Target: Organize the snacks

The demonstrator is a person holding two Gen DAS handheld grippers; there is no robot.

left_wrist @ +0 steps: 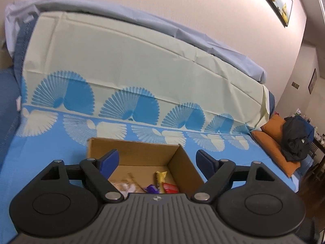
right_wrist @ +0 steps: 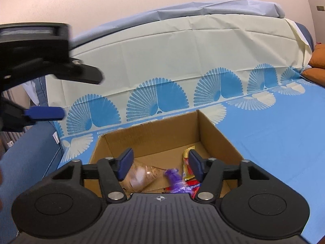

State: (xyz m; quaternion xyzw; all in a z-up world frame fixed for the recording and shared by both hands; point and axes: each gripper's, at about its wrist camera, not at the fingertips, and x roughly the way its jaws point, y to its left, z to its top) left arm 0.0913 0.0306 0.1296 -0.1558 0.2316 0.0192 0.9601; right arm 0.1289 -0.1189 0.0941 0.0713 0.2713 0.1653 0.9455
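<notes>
An open cardboard box (left_wrist: pixel 182 162) (right_wrist: pixel 215 134) sits on the blue patterned cloth. Inside lie a clear bag of pale snacks (left_wrist: pixel 126 186) (right_wrist: pixel 142 174), a purple wrapper (left_wrist: pixel 151 189) (right_wrist: pixel 175 180), a yellow packet (left_wrist: pixel 160 178) (right_wrist: pixel 187 152) and a red packet (left_wrist: pixel 169 187) (right_wrist: pixel 192 187). My left gripper (left_wrist: pixel 157 159) is open and empty above the box; it also shows at the left of the right wrist view (right_wrist: pixel 50 93). My right gripper (right_wrist: pixel 160 160) is open over the box, with the blurred purple wrapper below and between its fingers, not held.
A cream and blue fan-patterned cloth (left_wrist: pixel 121 71) drapes a raised back behind the box. Orange cushions (left_wrist: pixel 274 140) and a dark bag (left_wrist: pixel 296 138) lie at the right. A blue seat edge (right_wrist: pixel 26 156) is at the left.
</notes>
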